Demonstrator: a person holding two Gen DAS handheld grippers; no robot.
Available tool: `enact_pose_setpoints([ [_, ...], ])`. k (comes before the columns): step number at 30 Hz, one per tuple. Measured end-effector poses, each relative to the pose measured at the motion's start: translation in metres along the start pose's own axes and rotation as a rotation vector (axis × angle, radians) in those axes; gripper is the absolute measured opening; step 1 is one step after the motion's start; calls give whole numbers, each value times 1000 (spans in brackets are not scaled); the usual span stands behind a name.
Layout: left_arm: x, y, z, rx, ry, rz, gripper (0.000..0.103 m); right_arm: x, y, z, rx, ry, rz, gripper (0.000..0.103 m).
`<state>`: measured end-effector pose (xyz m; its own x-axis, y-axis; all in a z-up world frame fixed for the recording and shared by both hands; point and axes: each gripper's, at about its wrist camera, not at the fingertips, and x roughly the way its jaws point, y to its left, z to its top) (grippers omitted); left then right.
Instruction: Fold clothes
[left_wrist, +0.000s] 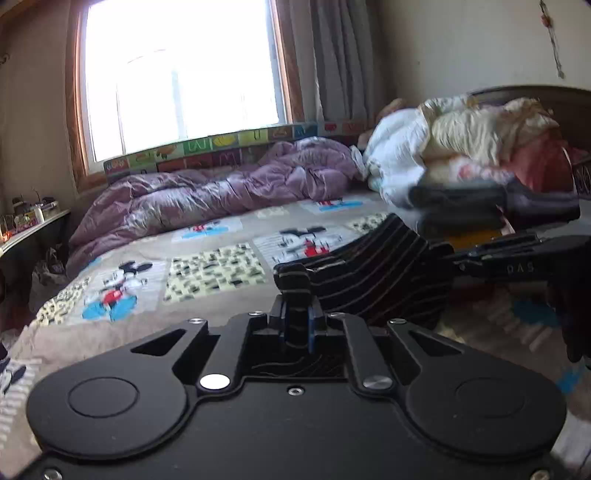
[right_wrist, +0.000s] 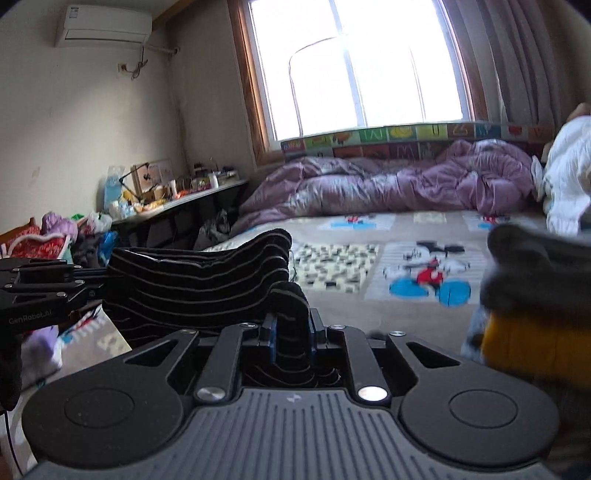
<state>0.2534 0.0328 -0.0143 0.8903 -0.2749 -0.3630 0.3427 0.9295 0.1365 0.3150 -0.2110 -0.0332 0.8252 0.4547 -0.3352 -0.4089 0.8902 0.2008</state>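
Note:
A black garment with thin pale stripes (left_wrist: 384, 273) hangs stretched between both grippers above the bed. My left gripper (left_wrist: 295, 314) is shut on one edge of it, the cloth bunched up between its blue pads. In the right wrist view the striped garment (right_wrist: 199, 280) sags to the left, and my right gripper (right_wrist: 290, 328) is shut on its other edge. The right gripper (left_wrist: 517, 258) shows side-on at the right of the left wrist view. The left gripper (right_wrist: 44, 288) shows side-on at the left of the right wrist view.
The bed carries a cartoon-mouse patchwork cover (left_wrist: 207, 266). A crumpled purple duvet (left_wrist: 207, 192) lies along the window side. A stack of folded clothes (left_wrist: 480, 177) rises at the right, with a grey and yellow pile (right_wrist: 532, 314) close by. A cluttered desk (right_wrist: 177, 195) stands left of the bed.

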Motion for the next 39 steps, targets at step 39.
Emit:
enact_pose_setpoints([
  [39,-135,-91,-152,-216,322,-137,47,-163,91,-206,184,401,60,40],
])
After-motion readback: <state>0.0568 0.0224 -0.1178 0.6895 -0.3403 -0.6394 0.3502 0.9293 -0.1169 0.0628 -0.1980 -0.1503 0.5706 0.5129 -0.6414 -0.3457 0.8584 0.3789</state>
